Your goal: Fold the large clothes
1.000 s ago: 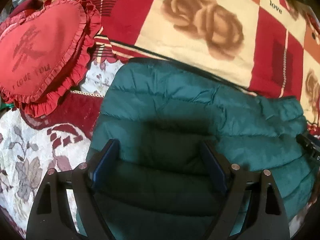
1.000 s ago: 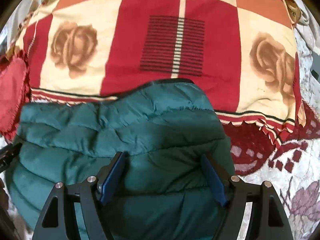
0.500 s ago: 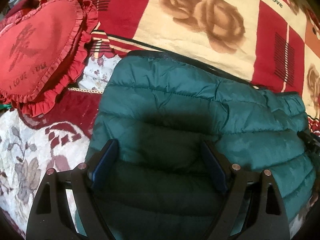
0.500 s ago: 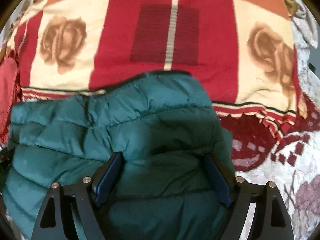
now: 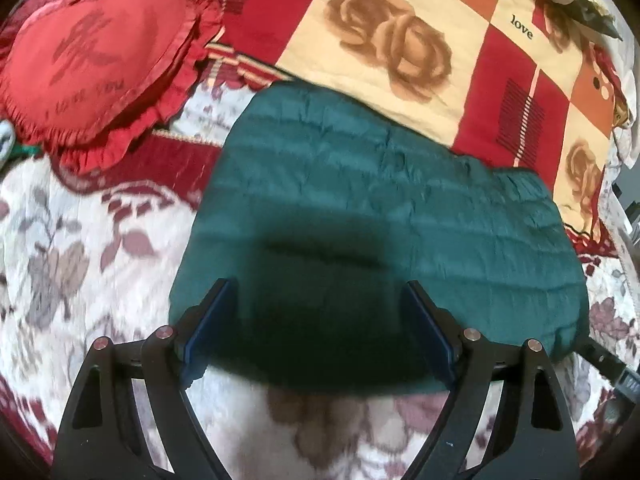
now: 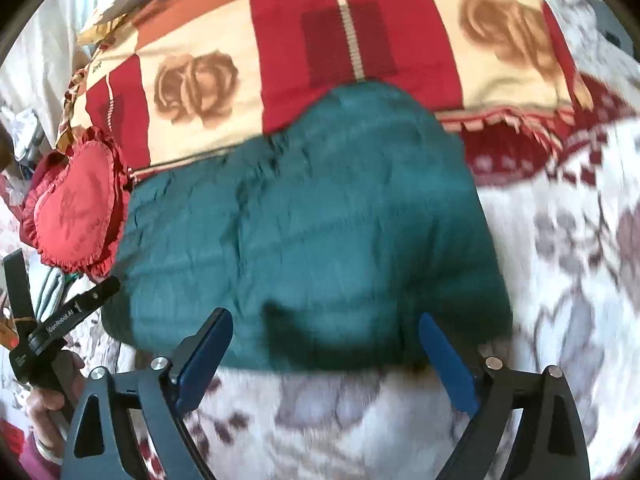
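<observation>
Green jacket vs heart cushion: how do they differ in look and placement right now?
The green jacket is teal, quilted in puffy bands and folded into a broad bundle; the heart cushion is red, heart-shaped, with a frilled edge and faint lettering. The jacket is much the larger. Its far edge overlaps the rose-patterned blanket; the cushion sits off to the jacket's side, apart from it. Both lie on the floral bedspread, and neither is gripped.

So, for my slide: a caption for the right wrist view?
Open right gripper over folded green jacket on a bed.
</observation>
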A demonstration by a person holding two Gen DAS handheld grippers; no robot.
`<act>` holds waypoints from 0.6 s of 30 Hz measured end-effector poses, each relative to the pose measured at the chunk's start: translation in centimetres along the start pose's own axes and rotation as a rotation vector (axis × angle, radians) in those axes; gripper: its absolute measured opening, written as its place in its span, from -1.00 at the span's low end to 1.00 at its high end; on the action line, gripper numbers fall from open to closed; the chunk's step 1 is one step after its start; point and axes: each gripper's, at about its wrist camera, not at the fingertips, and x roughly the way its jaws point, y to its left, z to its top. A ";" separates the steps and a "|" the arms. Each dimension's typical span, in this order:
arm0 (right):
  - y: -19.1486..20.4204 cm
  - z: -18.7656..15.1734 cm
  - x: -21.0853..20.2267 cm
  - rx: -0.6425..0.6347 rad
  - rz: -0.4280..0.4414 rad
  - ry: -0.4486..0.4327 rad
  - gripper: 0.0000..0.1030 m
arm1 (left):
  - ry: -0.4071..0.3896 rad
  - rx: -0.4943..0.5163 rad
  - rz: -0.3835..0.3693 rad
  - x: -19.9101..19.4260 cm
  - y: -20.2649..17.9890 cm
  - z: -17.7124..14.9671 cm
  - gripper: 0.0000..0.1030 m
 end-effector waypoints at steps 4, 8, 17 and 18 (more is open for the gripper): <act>-1.3 -1.4 -0.1 0.104 0.055 0.003 1.00 | 0.039 -0.083 -0.038 -0.7 1.7 -1.8 0.67; -2.7 -2.0 0.8 0.219 0.104 0.027 0.99 | 0.094 -0.210 -0.075 -0.4 4.0 -3.6 0.67; -3.3 -0.7 2.3 0.326 0.150 -0.040 1.00 | 0.097 -0.390 -0.125 1.3 6.4 -3.9 0.67; -3.3 -0.6 2.5 0.332 0.156 -0.050 1.00 | 0.096 -0.396 -0.132 1.4 6.4 -3.8 0.67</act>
